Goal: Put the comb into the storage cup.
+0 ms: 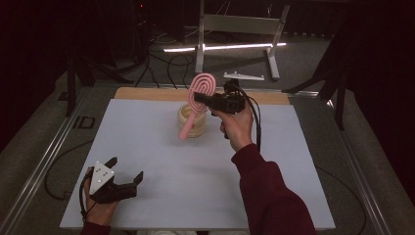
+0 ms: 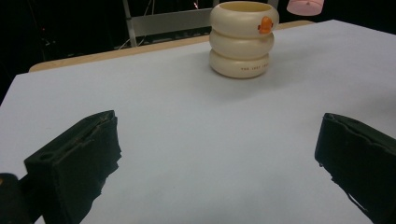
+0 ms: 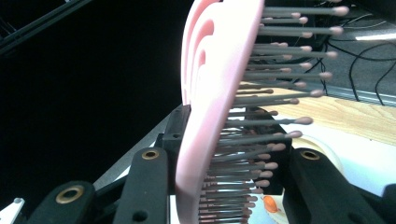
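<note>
Open mat [image 1: 161,147] around ringed cup [image 1: 192,120]

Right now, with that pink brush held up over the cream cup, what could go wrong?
The right claw pinches the pink hairbrush across its head and bristles, so it might twist or slip. Its handle hangs in front of the cream cup; a careless lowering could knock the cup over. The left claw rests open, far off, unable to steady it.

The ringed holder [image 1: 192,121] stands on the worktop [image 1: 161,161] near the middle of its far edge; the hairbrush [image 1: 197,100] hangs above it, and the left gripper [image 1: 123,175] rests at the near left corner
</note>
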Demonstrator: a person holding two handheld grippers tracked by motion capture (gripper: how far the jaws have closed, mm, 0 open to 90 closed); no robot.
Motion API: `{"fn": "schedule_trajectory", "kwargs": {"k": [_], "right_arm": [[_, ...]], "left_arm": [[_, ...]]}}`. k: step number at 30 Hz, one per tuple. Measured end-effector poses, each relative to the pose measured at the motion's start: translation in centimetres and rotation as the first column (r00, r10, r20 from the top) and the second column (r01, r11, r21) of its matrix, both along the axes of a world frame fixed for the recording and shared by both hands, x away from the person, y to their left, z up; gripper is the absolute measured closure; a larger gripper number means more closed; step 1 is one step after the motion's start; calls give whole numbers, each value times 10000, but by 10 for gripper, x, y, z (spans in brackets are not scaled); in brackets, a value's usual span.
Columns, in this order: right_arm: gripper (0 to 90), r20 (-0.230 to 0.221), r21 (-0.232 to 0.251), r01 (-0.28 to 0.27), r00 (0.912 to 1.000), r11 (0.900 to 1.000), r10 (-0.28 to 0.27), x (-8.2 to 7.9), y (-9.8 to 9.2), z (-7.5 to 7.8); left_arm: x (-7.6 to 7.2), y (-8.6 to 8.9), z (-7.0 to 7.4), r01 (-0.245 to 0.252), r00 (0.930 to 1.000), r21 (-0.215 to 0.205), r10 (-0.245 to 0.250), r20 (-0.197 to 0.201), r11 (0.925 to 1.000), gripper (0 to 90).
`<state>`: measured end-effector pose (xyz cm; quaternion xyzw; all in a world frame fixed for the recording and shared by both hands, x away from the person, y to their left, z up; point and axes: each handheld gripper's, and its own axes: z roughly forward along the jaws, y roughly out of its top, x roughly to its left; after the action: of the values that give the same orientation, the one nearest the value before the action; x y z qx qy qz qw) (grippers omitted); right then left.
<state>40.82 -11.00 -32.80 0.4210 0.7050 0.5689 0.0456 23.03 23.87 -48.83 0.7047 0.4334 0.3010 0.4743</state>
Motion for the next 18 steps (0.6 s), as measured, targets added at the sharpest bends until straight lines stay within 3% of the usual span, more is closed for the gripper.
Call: {"fn": "schedule_trajectory", "kwargs": {"k": [18], "right_arm": [[631,238,190,390,9989,9991,-395,12,-9,8]], "left_arm": [[0,-1,0,11,10000,61,-11,-10,10000,9]]}}
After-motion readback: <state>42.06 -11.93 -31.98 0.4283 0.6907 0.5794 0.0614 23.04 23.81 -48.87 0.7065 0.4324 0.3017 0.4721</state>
